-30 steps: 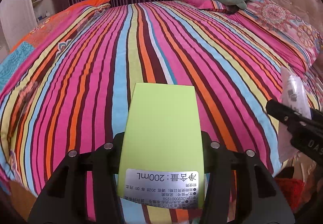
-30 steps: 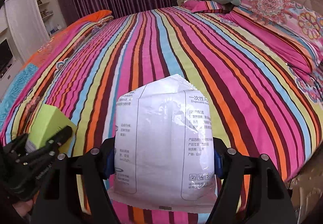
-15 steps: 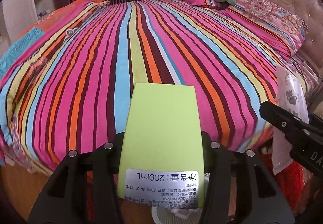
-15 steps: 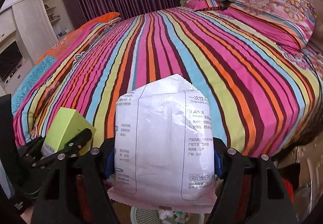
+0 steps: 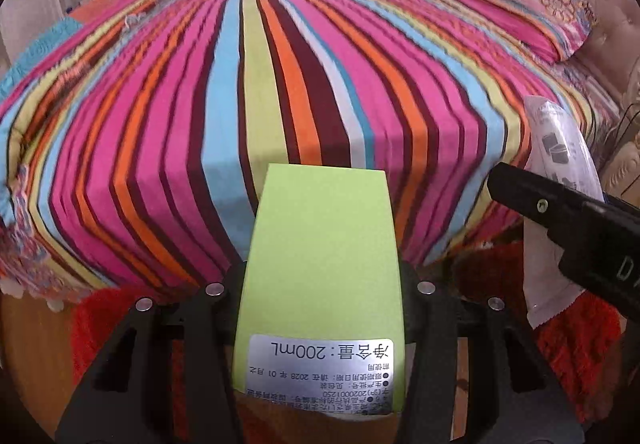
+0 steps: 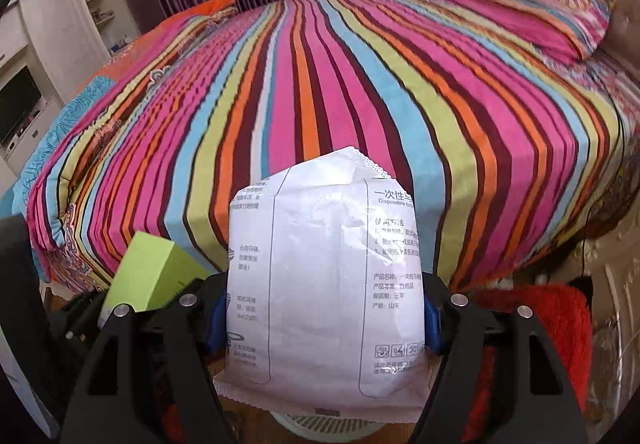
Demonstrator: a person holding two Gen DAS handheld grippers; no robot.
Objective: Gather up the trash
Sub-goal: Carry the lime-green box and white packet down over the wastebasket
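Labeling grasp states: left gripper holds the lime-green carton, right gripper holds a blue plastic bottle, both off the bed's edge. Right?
Not quite. The right gripper holds a white printed plastic packet, not a blue bottle, as the right wrist view shows. The left gripper does hold the lime-green carton, past the striped bed edge.

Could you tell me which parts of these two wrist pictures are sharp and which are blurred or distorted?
Left wrist view: the green box in the left gripper is crisp, its label readable; the striped bedspread is smeared and bowed by the fisheye. Right wrist view: the white packet in the right gripper is sharp; bedspread and pillow are soft, with dark corners.
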